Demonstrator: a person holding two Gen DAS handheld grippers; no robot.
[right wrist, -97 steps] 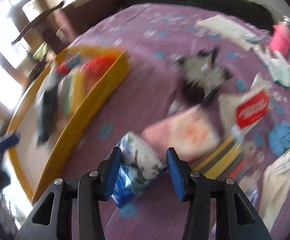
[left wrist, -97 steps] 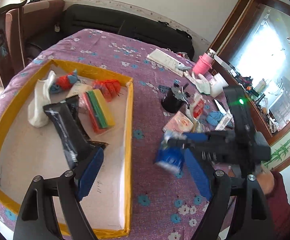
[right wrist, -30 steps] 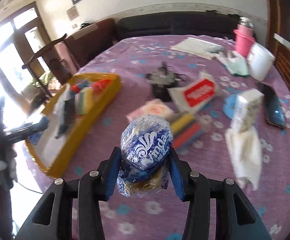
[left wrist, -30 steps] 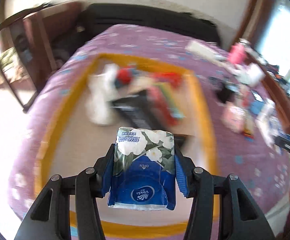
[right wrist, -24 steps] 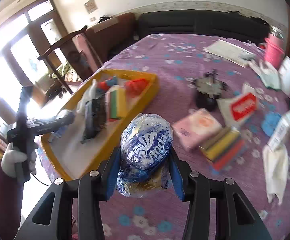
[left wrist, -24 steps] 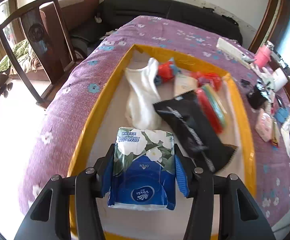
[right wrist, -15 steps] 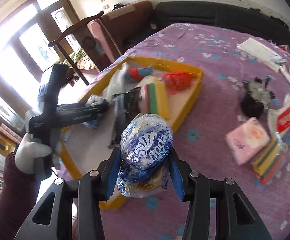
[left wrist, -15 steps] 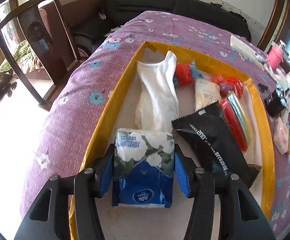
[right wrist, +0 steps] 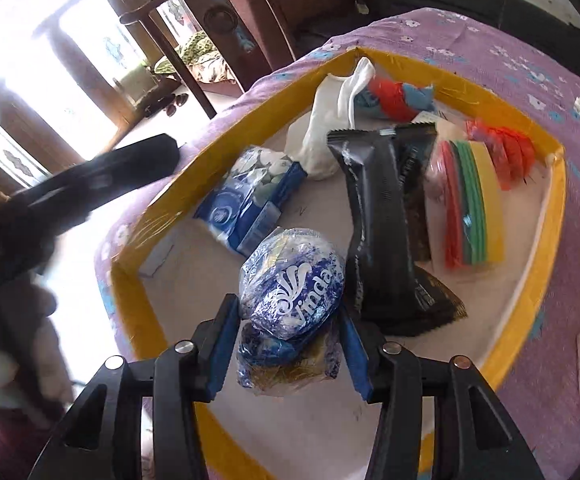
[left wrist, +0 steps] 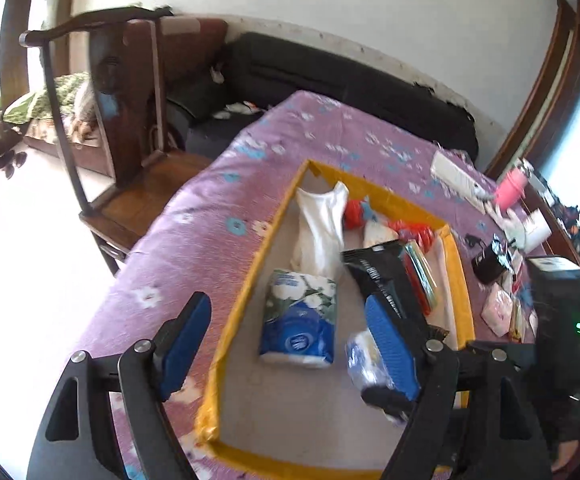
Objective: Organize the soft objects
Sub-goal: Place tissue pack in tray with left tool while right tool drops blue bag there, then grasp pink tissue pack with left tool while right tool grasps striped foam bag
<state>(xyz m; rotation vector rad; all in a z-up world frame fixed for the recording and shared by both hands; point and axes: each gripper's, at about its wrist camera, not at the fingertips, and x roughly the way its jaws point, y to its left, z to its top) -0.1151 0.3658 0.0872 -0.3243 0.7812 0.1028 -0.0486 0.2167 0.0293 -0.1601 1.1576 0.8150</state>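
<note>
- Between the blue pads of the right gripper [right wrist: 286,344], a round tissue pack [right wrist: 292,284] in crinkled blue-and-white film is seen, low over the floor of the yellow-rimmed tray [right wrist: 546,264].
- The jaws of this gripper are opening; the pack is still between them, and the pads appear barely in contact with its lower sides.
- The pack is judged light, soft and easily compressed; its glossy film is judged slippery. A hold across the lower, wider body is advised, not on the loose film folds.
- Beside it in the tray, a flat floral tissue pack [left wrist: 300,316] lies released, with nothing pressing on it.
- The left gripper [left wrist: 290,344] is empty and its jaws are opening; the floral pack lies beyond and between its fingers, untouched.
- A black pouch [right wrist: 382,216] lies just right of the round pack; a white sock [right wrist: 326,136] and a striped sponge pack [right wrist: 470,208] lie farther in.
- Contact with the black pouch is judged the main risk at set-down.
</note>
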